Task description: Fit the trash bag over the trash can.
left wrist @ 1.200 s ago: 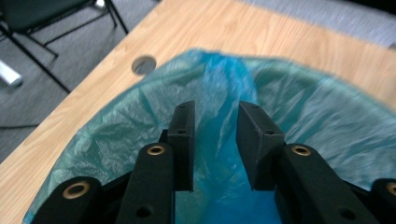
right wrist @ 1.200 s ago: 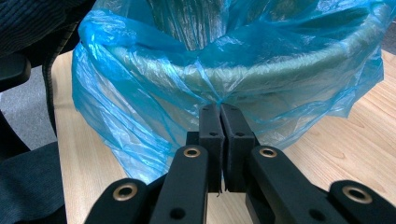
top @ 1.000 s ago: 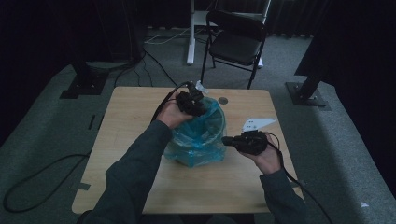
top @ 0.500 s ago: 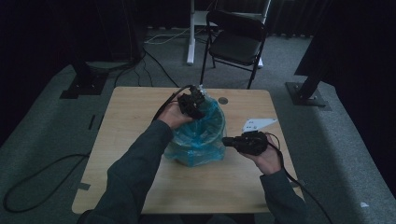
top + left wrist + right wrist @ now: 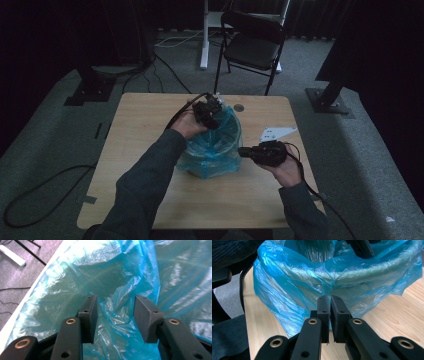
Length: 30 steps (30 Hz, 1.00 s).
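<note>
High view: my left hand-held gripper [image 5: 208, 111] sits at the far rim of the blue plastic bag [image 5: 212, 150], mid-tabletop [image 5: 150, 120]. Its jaws have just been opening and now stand apart, a fold of film loose between them. My right hand-held gripper [image 5: 245, 151] is clenched on the bag's near-right edge.

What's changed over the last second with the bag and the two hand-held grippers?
The left hand-held gripper has just been opening at the far rim; the thin blue plastic bag lies loose between its pads, let go. The right hand-held gripper stayed pinched on the bag's near side; the bin stayed put on the wooden table.
</note>
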Each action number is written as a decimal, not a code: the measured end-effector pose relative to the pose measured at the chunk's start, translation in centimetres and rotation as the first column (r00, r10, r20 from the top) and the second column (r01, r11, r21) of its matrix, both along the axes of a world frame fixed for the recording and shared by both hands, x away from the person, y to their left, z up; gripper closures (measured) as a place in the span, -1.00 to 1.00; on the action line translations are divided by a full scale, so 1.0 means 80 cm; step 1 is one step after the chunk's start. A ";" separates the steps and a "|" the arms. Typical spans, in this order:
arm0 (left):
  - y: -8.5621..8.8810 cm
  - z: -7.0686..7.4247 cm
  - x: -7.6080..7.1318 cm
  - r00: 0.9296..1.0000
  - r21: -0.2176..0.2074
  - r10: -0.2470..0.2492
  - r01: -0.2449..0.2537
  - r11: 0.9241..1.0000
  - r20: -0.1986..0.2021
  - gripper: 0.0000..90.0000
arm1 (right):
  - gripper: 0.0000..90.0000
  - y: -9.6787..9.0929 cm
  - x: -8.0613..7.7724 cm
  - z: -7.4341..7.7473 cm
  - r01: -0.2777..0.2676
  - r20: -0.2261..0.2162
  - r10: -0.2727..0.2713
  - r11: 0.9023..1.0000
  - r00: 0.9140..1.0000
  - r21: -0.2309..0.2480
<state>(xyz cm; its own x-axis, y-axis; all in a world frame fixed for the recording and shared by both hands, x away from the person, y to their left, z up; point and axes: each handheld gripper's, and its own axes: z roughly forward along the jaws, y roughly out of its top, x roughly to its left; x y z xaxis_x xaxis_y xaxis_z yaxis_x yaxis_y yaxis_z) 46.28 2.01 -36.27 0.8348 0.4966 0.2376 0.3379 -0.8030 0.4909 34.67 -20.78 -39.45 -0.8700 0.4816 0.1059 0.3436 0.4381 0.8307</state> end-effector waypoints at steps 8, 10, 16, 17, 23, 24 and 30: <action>0.008 0.003 -0.010 0.998 0.030 -0.053 0.054 0.998 -0.032 0.26 | 0.89 0.003 0.001 -0.001 -0.003 -0.003 0.003 1.000 1.000 -0.003; 0.006 0.003 -0.012 0.998 0.023 -0.055 0.056 0.998 -0.025 0.26 | 0.89 0.004 0.000 -0.001 -0.003 -0.005 0.003 1.000 1.000 -0.004; 0.014 0.016 -0.018 0.997 -0.022 -0.071 0.071 0.997 -0.018 0.31 | 0.88 0.002 0.000 -0.002 -0.001 -0.007 0.001 1.000 1.000 -0.002; 0.014 0.016 -0.019 0.997 -0.020 -0.076 0.076 0.997 -0.023 0.32 | 0.88 0.002 0.000 -0.003 0.000 -0.009 0.000 1.000 1.000 -0.003; 0.000 0.000 -0.018 0.994 0.065 -0.095 0.098 0.993 -0.050 0.32 | 0.88 0.004 0.000 -0.002 -0.005 -0.005 0.005 1.000 1.000 -0.006; -0.002 -0.002 -0.017 0.994 0.074 -0.093 0.097 0.993 -0.055 0.31 | 0.88 0.004 0.000 -0.002 -0.004 -0.005 0.004 1.000 1.000 -0.004; -0.011 -0.018 -0.007 0.995 0.132 -0.063 0.073 0.989 -0.078 0.20 | 0.87 0.001 0.000 0.000 -0.002 -0.003 0.002 1.000 1.000 0.002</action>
<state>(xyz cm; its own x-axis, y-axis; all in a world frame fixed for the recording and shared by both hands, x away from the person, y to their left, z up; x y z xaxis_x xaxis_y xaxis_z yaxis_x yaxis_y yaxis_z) 45.76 1.12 -37.69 0.8831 0.4062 0.2349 0.3118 -0.8821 0.3532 34.66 -20.70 -39.48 -0.8707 0.4794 0.1100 0.3455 0.4369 0.8305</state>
